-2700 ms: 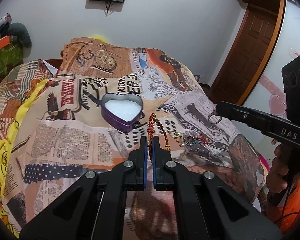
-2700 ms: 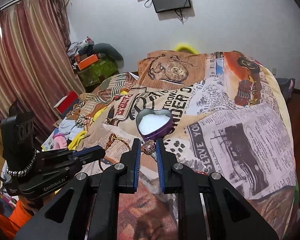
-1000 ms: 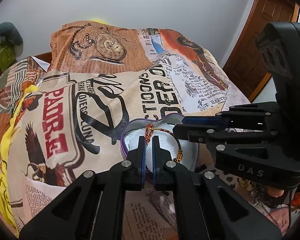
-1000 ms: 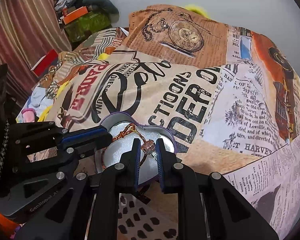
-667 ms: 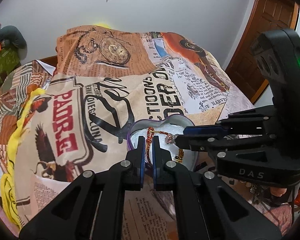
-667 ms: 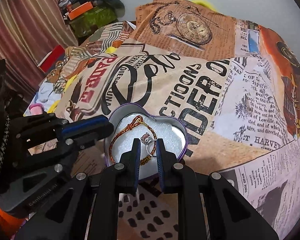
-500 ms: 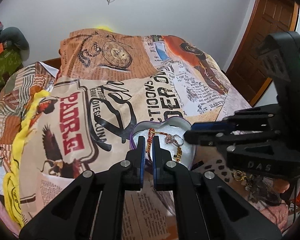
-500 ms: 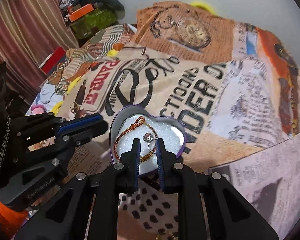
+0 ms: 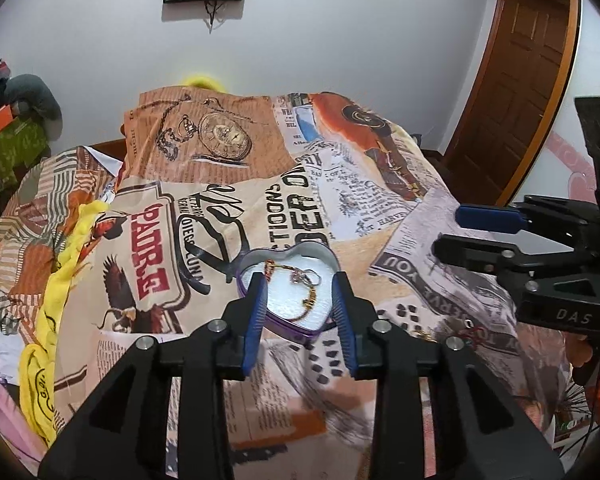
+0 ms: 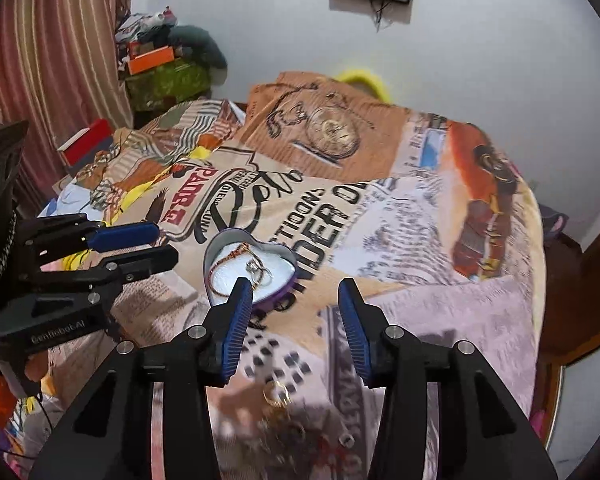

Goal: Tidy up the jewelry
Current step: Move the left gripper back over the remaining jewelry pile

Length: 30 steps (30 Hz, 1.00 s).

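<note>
A purple heart-shaped tin [image 9: 327,255] with a white lining sits on the newspaper-print bedspread. Inside it lie a red and gold bracelet [image 9: 310,303] and a ring [image 9: 300,278] with a pink stone. My left gripper [image 9: 300,312] hangs above and short of the tin, its jaws opening with nothing between them. My right gripper [image 10: 294,308] is back from the tin [image 10: 256,237] too, jaws opening and empty. The ring [image 10: 256,272] and bracelet [image 10: 225,259] rest in the tin. Each gripper shows in the other's view: the right [image 9: 452,232], the left [image 10: 165,243].
Loose jewelry lies on the bedspread nearer to me: a gold ring [image 10: 276,396] and a red-threaded piece [image 9: 472,330]. A yellow cloth [image 9: 56,280] runs along the left side. Boxes [image 10: 152,56] are stacked by the curtain; a wooden door [image 9: 528,60] stands at the right.
Both grippers were shut, the left on the bracelet and the right on the ring, over the tin. Both pieces now lie in the tin, and both grippers have opened and drawn up and back.
</note>
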Available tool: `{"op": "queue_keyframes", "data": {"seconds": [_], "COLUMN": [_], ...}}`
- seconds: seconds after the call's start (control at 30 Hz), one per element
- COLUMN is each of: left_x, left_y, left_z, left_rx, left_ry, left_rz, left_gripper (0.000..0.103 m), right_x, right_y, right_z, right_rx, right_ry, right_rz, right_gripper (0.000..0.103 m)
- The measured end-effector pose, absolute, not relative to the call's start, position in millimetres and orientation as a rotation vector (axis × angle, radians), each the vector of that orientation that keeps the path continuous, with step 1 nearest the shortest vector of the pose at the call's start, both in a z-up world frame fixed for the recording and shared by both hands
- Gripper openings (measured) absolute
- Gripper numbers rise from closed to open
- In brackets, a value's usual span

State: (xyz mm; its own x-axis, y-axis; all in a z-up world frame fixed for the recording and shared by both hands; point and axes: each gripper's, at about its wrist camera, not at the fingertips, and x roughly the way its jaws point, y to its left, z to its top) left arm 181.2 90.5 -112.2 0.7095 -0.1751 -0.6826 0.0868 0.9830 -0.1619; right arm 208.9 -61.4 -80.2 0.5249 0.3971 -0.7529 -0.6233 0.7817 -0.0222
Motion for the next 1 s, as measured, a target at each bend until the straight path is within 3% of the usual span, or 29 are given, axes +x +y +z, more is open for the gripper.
{"op": "queue_keyframes", "data": {"seconds": [0.5,1.0], "left_x": [165,158], "left_y": [43,-9], "left_z": [-126,-167], "left_rx": [-0.118,-0.133], "left_ry": [0.841,0.974], "left_rz": [-0.191,-0.288], "left_gripper": [0.039,0.039], "right_x": [178,160], "right_y": [-148,-174], "right_z": [-85,-137], "right_rx": [-0.244,-0.211], "right_ry": [0.798,0.896], "right_rz": [0.504,0.545], "right_gripper": [0.041,0.041]}}
